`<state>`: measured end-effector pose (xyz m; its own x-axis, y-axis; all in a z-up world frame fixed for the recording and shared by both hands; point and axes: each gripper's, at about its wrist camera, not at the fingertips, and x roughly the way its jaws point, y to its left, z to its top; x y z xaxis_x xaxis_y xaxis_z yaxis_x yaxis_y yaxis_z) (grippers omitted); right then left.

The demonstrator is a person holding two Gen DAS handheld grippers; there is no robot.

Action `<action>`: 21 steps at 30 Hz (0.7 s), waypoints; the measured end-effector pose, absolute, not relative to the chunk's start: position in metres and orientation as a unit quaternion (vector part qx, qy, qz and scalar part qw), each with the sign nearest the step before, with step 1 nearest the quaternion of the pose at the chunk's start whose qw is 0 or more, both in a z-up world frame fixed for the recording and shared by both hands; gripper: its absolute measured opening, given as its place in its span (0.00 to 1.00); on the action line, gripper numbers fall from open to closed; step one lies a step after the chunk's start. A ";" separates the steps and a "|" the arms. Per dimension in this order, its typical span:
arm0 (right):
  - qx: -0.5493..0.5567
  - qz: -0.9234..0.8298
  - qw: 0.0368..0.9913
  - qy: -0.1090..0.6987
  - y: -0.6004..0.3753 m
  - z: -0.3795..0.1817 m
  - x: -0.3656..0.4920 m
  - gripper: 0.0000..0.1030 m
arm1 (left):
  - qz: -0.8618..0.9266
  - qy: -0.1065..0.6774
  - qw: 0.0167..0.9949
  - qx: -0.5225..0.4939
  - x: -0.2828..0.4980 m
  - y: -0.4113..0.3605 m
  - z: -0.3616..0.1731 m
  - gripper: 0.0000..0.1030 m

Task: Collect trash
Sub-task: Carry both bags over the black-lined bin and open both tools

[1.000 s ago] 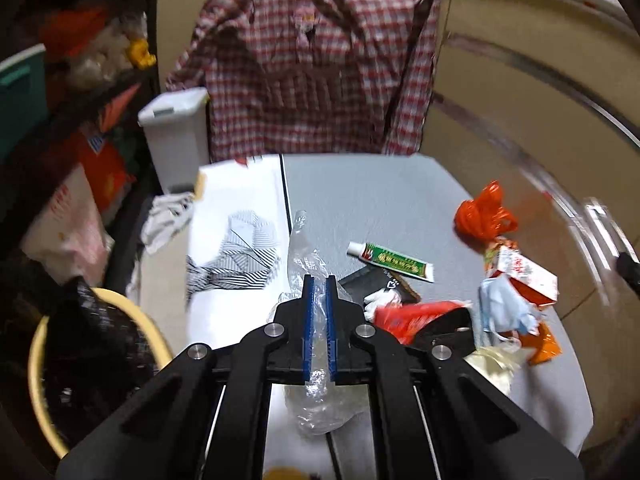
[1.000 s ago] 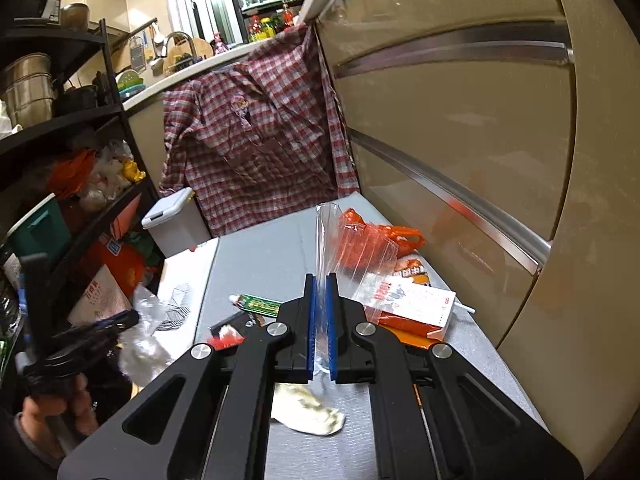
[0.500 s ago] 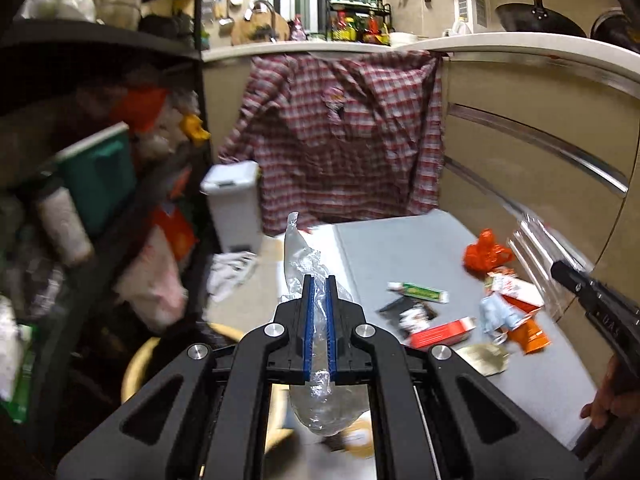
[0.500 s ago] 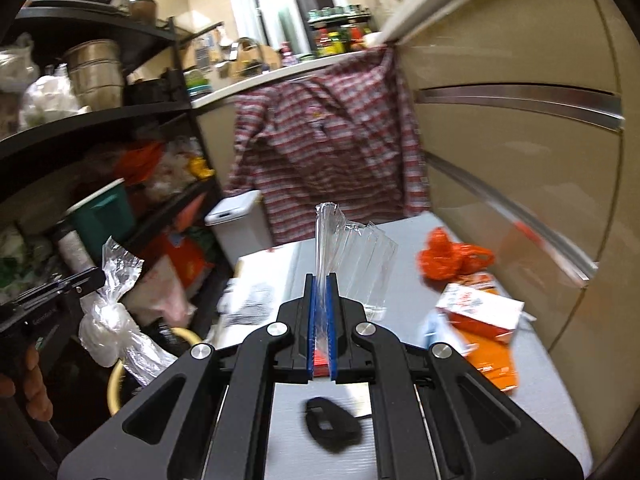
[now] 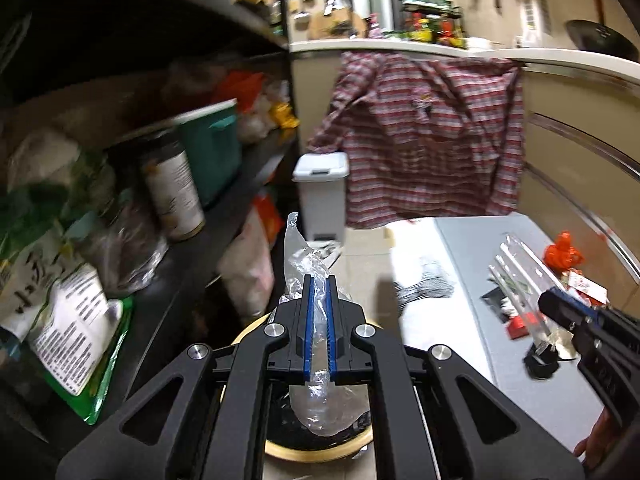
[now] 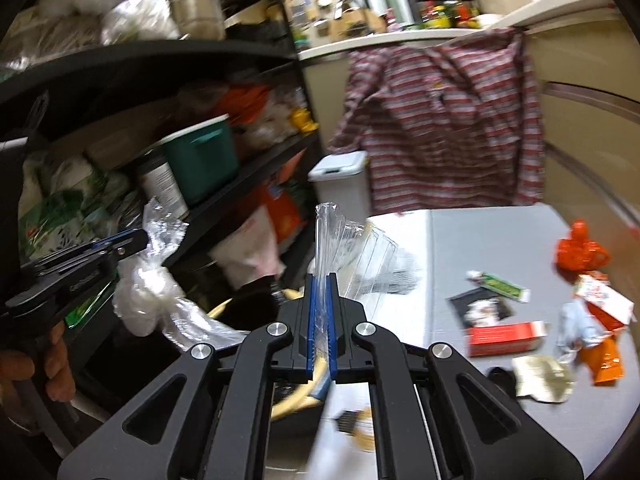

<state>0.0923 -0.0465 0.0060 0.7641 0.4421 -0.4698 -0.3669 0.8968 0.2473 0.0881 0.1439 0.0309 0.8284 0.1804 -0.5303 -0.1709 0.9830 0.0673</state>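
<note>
My left gripper (image 5: 319,280) is shut on a crumpled clear plastic bag (image 5: 324,408), which hangs over a yellow-rimmed bin (image 5: 320,454) with a black liner. In the right wrist view the same left gripper (image 6: 140,240) and its bag (image 6: 144,292) show at the left, above the bin's rim (image 6: 218,310). My right gripper (image 6: 321,280) is shut on a stiff clear plastic wrapper (image 6: 360,248). Seen from the left wrist, the right gripper (image 5: 548,304) and wrapper (image 5: 520,264) are at the right, over the table edge.
On the grey table (image 6: 480,240) lie an orange bag (image 6: 580,250), a green tube (image 6: 500,286), a red box (image 6: 506,338) and other scraps. A crowded black shelf (image 5: 224,216) stands at the left. A white lidded bin (image 5: 322,196) and a plaid shirt (image 5: 432,136) are behind.
Both grippers swung left, away from the table and toward the shelf, each still holding its plastic. The left one now hangs over the yellow-rimmed bin.
</note>
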 end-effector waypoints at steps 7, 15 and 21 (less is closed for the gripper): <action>0.046 0.252 0.923 0.286 0.020 -0.008 0.103 0.05 | 0.133 0.300 0.944 -0.009 0.101 0.195 0.008 0.05; 0.031 0.272 0.910 0.310 0.067 -0.026 0.126 0.05 | 0.160 0.310 0.937 -0.011 0.123 0.221 -0.002 0.05; 0.034 0.274 0.903 0.327 0.083 -0.039 0.144 0.05 | 0.173 0.318 0.932 0.000 0.141 0.225 -0.011 0.05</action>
<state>0.1435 0.0829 -0.0388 0.6349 0.5184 -0.5729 -0.4736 0.8470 0.2417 0.1413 0.2253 -0.0112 0.7372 0.3229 -0.5935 -0.3231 0.9399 0.1101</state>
